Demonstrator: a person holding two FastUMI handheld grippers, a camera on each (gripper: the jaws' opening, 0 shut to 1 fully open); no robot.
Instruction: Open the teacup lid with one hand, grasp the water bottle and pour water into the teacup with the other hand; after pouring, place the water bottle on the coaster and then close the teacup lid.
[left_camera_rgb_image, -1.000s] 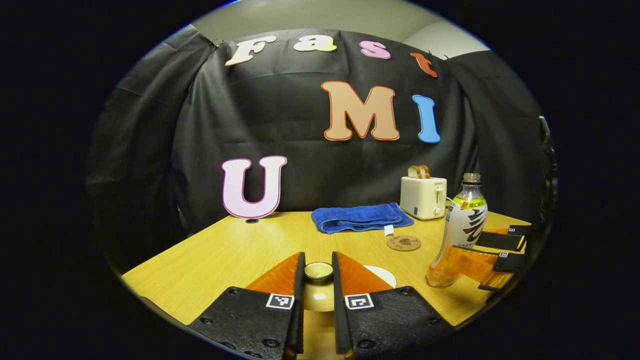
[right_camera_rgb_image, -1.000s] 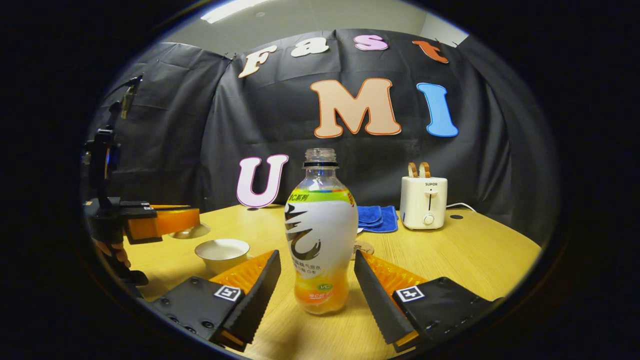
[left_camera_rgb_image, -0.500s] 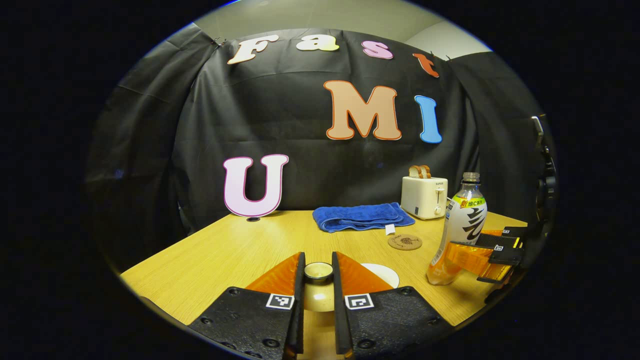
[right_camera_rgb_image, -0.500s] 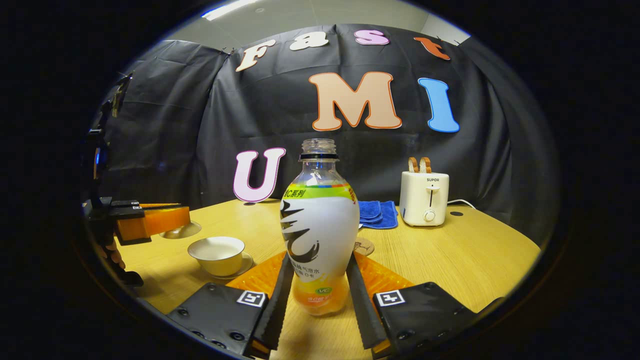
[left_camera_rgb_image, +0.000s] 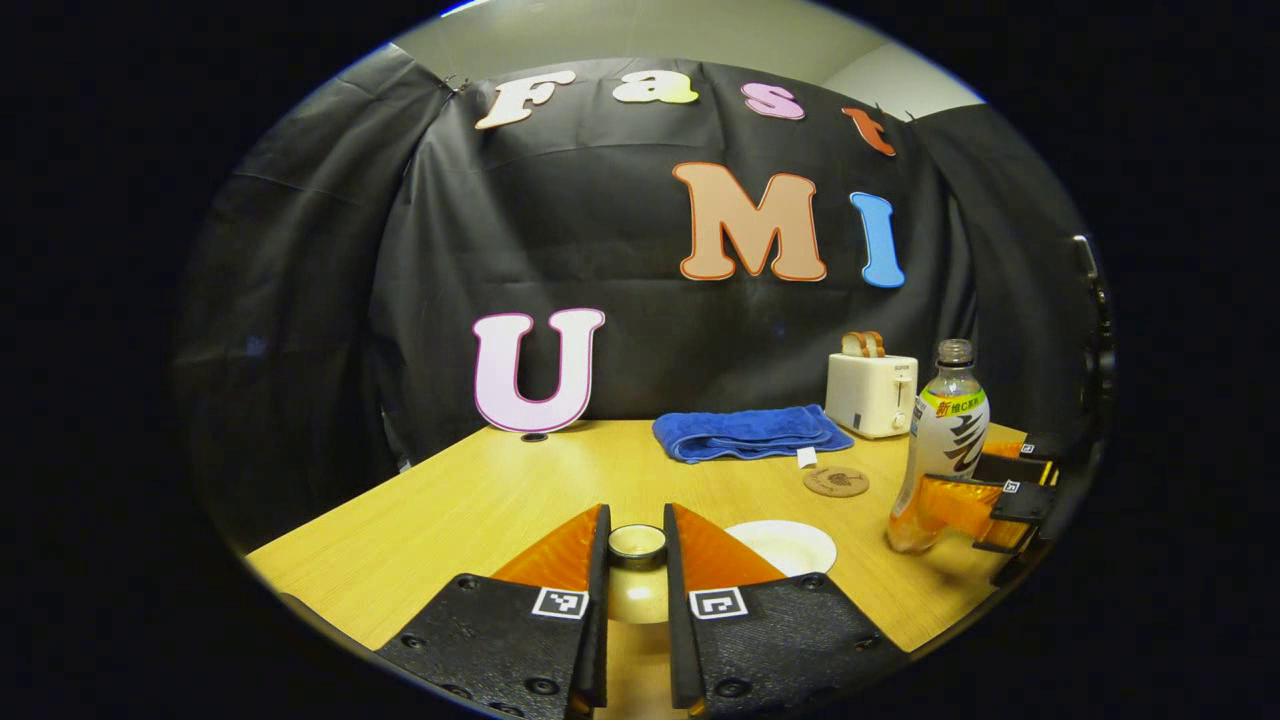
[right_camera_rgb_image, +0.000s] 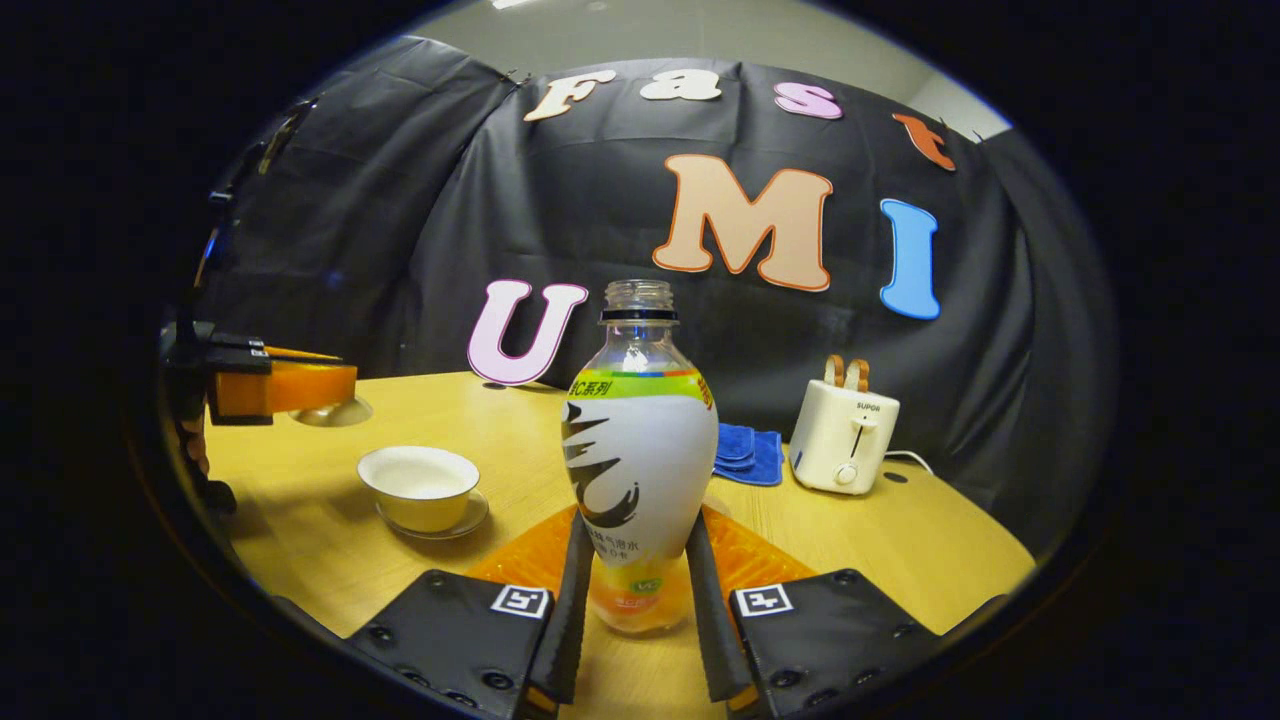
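Left gripper (left_camera_rgb_image: 636, 600): clamped on the knob of the teacup lid (left_camera_rgb_image: 637, 545), which it holds in the air, clear of the cup; in the right gripper view it shows at the far left, lid dome hanging beneath the fingers.

Right gripper (right_camera_rgb_image: 633, 620): both fingers pressed against the lower body of the water bottle (right_camera_rgb_image: 638, 455), which stands upright between them with no cap on.

Teacup (right_camera_rgb_image: 418, 486): open, on its saucer on the wooden table (right_camera_rgb_image: 930, 540), to the left of the bottle and near it; whether it holds any water cannot be told.

Coaster (left_camera_rgb_image: 836, 481): a small round disc on the table between the bottle and the blue towel (left_camera_rgb_image: 745, 436), nothing on it.

Toaster (right_camera_rgb_image: 846, 436): at the back right, well apart from the work.

Step in hand: carrying the gripped bottle towards the cup to pour — judged from the lid being off and the grip being made.

How to do it well: the grip sits low on a tall bottle, so the top may swing; the bottle is best kept upright in transit and tilted only once its mouth is over the cup's rim.

Pour: slow and shallow — the cup is small and an open neck can gush.

Lid: best held to the side, out of the bottle's path.
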